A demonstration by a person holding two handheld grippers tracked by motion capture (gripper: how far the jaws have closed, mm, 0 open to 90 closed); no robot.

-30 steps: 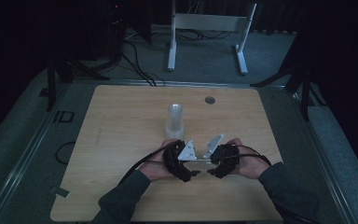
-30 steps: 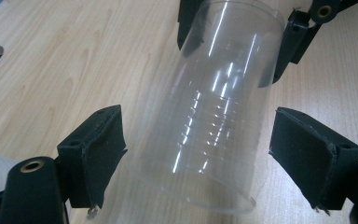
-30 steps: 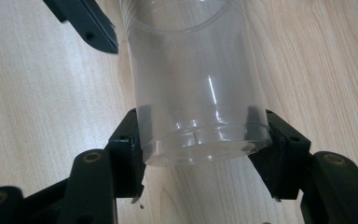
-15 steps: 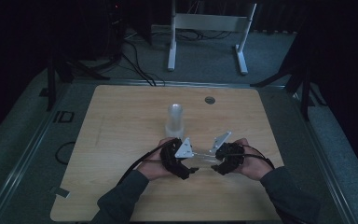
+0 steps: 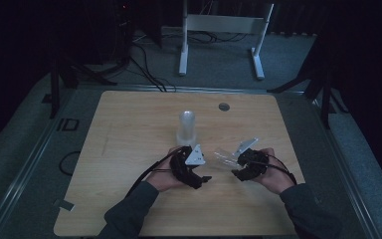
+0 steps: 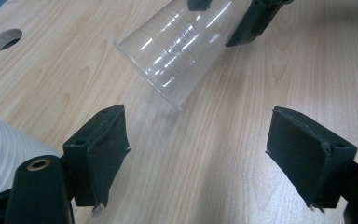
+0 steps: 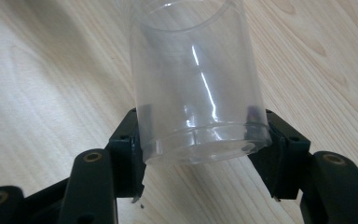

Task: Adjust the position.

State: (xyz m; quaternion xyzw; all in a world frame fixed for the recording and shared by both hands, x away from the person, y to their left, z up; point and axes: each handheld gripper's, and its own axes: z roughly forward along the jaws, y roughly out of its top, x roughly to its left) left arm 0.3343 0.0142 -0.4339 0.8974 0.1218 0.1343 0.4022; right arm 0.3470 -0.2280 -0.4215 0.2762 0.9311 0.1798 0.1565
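Observation:
My right gripper (image 7: 200, 154) is shut on the base of a clear plastic cup (image 7: 198, 93), whose open mouth points away from it. In the high view this cup (image 5: 222, 158) lies tilted just above the table, between the right gripper (image 5: 236, 167) and the left gripper (image 5: 201, 172). My left gripper (image 6: 200, 144) stands open with bare wood between its jaws. The cup's rim (image 6: 182, 46) is a little beyond them. A stack of clear cups (image 5: 186, 127) stands upside down behind the left hand, and its ribbed side (image 6: 4, 149) shows beside the left jaw.
The wooden table (image 5: 129, 129) has a round cable hole (image 5: 223, 106) near its far edge. A white metal stand (image 5: 224, 25) and cables lie on the floor beyond. Dark grey floor surrounds the table.
The two hands have drawn apart. The right gripper has carried the clear cup to the right, away from the left gripper.

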